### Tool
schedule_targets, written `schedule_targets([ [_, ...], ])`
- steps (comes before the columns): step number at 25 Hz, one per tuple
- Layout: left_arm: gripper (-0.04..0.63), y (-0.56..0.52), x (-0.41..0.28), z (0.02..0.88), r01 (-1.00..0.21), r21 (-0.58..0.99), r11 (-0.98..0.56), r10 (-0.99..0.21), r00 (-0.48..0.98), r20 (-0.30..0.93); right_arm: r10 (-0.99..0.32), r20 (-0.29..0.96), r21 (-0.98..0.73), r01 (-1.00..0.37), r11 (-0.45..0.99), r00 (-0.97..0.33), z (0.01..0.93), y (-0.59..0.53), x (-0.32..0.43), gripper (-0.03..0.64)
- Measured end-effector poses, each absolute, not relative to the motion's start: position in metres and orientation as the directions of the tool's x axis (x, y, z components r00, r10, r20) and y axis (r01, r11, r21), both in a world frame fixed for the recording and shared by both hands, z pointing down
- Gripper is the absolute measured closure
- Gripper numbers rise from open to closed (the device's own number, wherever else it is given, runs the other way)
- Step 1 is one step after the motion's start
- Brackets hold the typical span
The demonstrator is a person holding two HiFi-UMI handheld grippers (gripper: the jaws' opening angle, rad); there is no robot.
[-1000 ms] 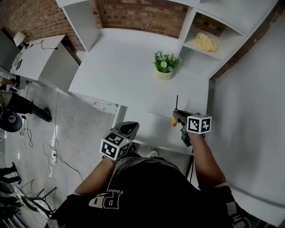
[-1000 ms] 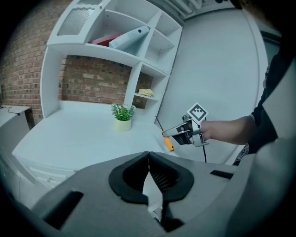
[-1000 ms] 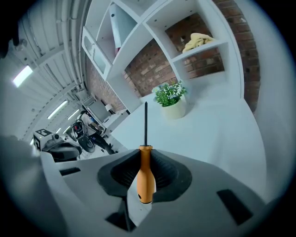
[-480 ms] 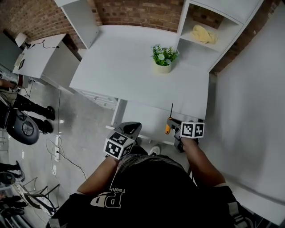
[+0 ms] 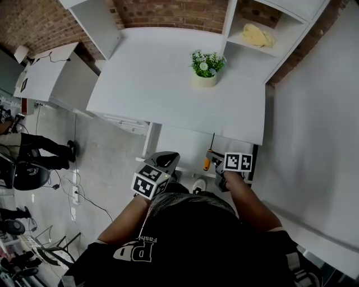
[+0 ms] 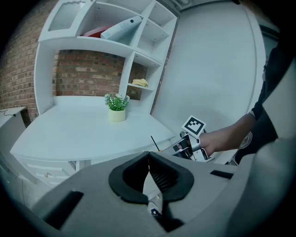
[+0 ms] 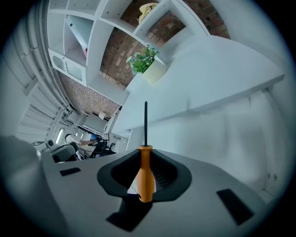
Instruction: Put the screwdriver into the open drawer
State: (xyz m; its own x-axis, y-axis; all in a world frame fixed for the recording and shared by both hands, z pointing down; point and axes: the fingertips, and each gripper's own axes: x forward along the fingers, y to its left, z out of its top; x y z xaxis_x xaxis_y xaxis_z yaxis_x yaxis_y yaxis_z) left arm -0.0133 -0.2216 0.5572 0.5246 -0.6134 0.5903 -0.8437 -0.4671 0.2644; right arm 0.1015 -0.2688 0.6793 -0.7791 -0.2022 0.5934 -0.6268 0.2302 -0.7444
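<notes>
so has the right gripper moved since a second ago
yes. in the head view the right gripper, shut on the screwdriver, has pulled back toward the person, away from the potted plant on the desk.

I see the screwdriver (image 7: pixel 145 178) with an orange handle and black shaft. The bench (image 5: pixel 162 73) is white, the plant (image 5: pixel 206 63) green, the cloth (image 5: pixel 257 36) yellow and the brick wall (image 5: pixel 168 14) red-brown. The left tool (image 6: pixel 149 176) and right tool (image 7: pixel 145 173) are grey with black-and-white checked markers.

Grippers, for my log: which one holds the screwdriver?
The right gripper: its jaws clamp the orange handle of the screwdriver. The left gripper is shut on nothing.
</notes>
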Motion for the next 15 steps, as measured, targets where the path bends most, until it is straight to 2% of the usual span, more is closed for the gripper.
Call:
schedule_targets([
  [15, 0.577, -0.227, -0.048, 0.565, -0.834, 0.286, -0.471, -0.577, 0.537, 0.615, -0.099, 0.686, -0.715, -0.693, 0.093, -0.721, 0.742, -0.262, 0.081, 0.543],
])
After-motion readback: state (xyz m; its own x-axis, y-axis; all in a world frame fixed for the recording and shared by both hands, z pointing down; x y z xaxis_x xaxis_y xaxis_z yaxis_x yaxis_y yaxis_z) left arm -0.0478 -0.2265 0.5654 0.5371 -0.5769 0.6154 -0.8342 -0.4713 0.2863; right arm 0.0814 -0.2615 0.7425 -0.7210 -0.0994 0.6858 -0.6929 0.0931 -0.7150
